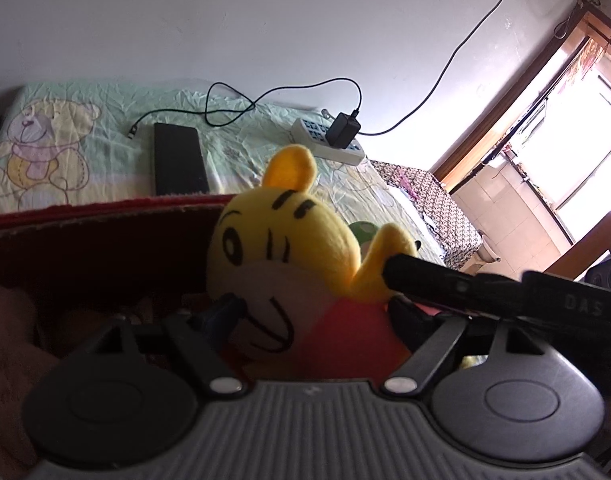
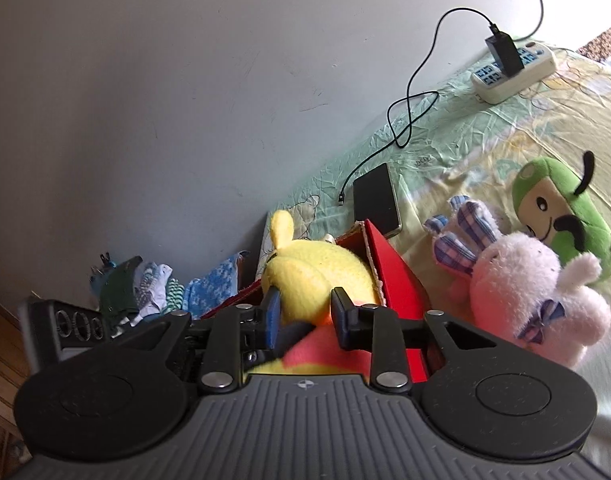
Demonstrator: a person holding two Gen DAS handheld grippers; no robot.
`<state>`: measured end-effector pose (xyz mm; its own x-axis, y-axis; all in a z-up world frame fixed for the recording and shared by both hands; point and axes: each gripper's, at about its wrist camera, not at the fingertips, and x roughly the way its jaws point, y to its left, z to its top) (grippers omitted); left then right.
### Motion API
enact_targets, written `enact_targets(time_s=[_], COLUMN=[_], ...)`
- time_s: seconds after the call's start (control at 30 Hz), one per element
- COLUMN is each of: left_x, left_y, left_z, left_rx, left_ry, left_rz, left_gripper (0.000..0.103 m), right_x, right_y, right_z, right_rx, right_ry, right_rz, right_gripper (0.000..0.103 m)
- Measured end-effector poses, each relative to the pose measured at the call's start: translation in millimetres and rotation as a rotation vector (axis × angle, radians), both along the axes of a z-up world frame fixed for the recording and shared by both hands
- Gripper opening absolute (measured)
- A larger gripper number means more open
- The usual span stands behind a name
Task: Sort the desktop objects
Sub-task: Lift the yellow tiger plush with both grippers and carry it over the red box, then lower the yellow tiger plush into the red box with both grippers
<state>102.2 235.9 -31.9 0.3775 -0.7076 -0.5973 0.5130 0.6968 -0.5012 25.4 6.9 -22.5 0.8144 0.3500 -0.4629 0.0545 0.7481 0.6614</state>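
Yellow plush tiger (image 1: 289, 240) is held over the red box (image 2: 397, 280), its body partly inside, head above the near rim in the left wrist view. The box sits on a bed with a green cartoon sheet (image 2: 485, 128).

Left claw (image 1: 313, 312): the toy fills the space between the fingers and looks gripped, but the fingertips are mostly hidden by plush, so I cannot tell for certain whether they are clamped. Right claw (image 2: 305, 312): fingers are set narrowly against the toy's back and appear closed on it. In the left wrist view one right-claw finger (image 1: 425, 276) presses the toy's raised paw.

Still out of the box: pink rabbit plush (image 2: 537, 292) just right of it, green plush (image 2: 561, 204) further right. A black phone (image 2: 377, 200) lies just beyond the box, a power strip (image 2: 513, 68) further off.

Risks, as judged:
- Two claws on one soft toy: uneven release could leave the paw snagged and drag the toy back out.
- The head stands above the rim; if it is let go high, the toy may tip over the wall.
- Pushing down could shift the light box toward the phone.
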Motion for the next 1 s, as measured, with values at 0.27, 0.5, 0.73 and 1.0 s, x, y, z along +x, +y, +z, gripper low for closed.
enact_targets(time_s=[0.27,0.5,0.73,1.0], left_x=[18,9,3,1], left_y=[-1,-26,-42,-48], left_z=[-9,-12,-17,-20], left_rx=[0.042,0.167,0.268,0.32], left_ry=[0.05,0.005,-0.034,-0.046], left_rz=[0.002,-0.035,-0.057,-0.041], left_gripper=[0.079,0.08,0.084,0.091], right_x=[0,-6,-13,-12], right_y=[-16,-14,-4,-5], right_z=[-34,-34,-26,-29], right_rx=[0.267,0.139,-0.03,-0.072], right_ry=[0.109,0.11,0.063,0.046], right_rz=[-0.059,-0.095,-0.08,-0.067], right_gripper=[0.027,0.017,0.01,0.001])
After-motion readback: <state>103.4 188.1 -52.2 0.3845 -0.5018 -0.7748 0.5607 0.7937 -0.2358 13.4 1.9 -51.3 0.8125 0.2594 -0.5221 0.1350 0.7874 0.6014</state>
